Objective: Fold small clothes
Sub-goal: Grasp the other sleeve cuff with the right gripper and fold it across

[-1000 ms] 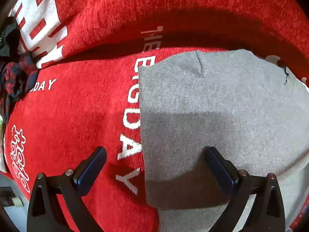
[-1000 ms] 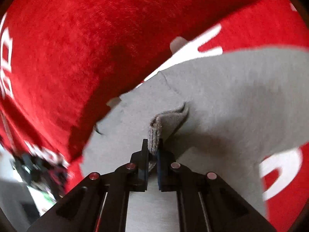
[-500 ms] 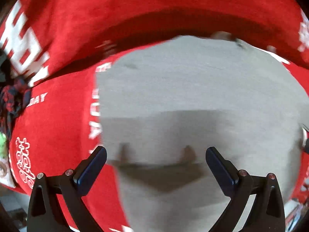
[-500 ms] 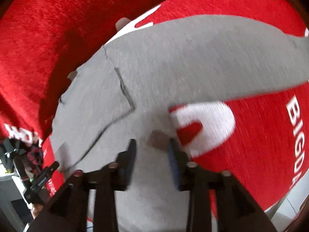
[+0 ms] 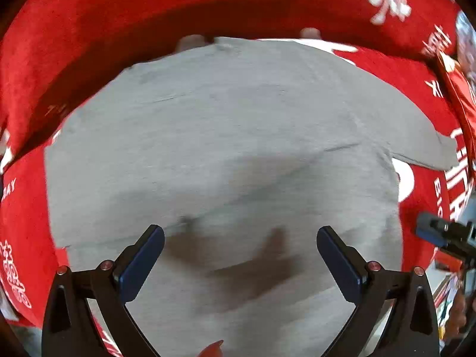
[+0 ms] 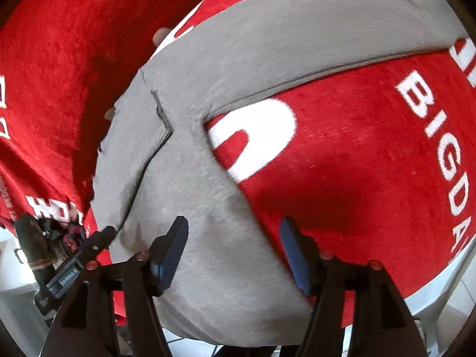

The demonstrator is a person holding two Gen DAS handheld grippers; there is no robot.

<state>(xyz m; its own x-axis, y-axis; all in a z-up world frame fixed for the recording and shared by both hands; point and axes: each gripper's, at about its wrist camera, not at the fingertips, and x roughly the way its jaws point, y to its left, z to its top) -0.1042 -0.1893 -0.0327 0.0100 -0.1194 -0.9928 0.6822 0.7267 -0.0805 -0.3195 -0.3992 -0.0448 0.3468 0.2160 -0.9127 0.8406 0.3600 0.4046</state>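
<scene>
Since 1.0 s ago: right gripper (image 6: 233,248) has let go of the ribbed edge it was pinching; its jaws now stand wide apart with nothing between them. The left wrist view has swung from the garment's left border to over its middle. EARLIER comparison ends here.

Object: grey long-sleeved top (image 5: 223,154), knit, lying mostly flat on a red blanket with white lettering (image 6: 357,163). Neckline and collar slit (image 6: 157,136) sit up-left in the right wrist view. One sleeve (image 6: 312,38) runs out long toward the upper right in that view, away from the body, across the blanket.

Left gripper (image 5: 239,254): jaws fully spread, empty, hovering over the body panel; its shadow falls on the cloth just ahead of the fingertips. Contact with the cloth cannot be confirmed.

Key relation: the sleeve's long axis leaves the body at the armpit (image 6: 208,116), which lies ahead of the right gripper, slightly left of its centre line. The cuff end is far off toward the frame's upper right edge. The right gripper is the nearer tool to that sleeve; in the left wrist view the same sleeve (image 5: 422,145) sits out at the right margin.

Judgement: garment spread, no fold made yet. Next move likely a sleeve fold inward by the right side.

Other: dark bundled clothing (image 6: 68,235) beyond the blanket's left edge.
</scene>
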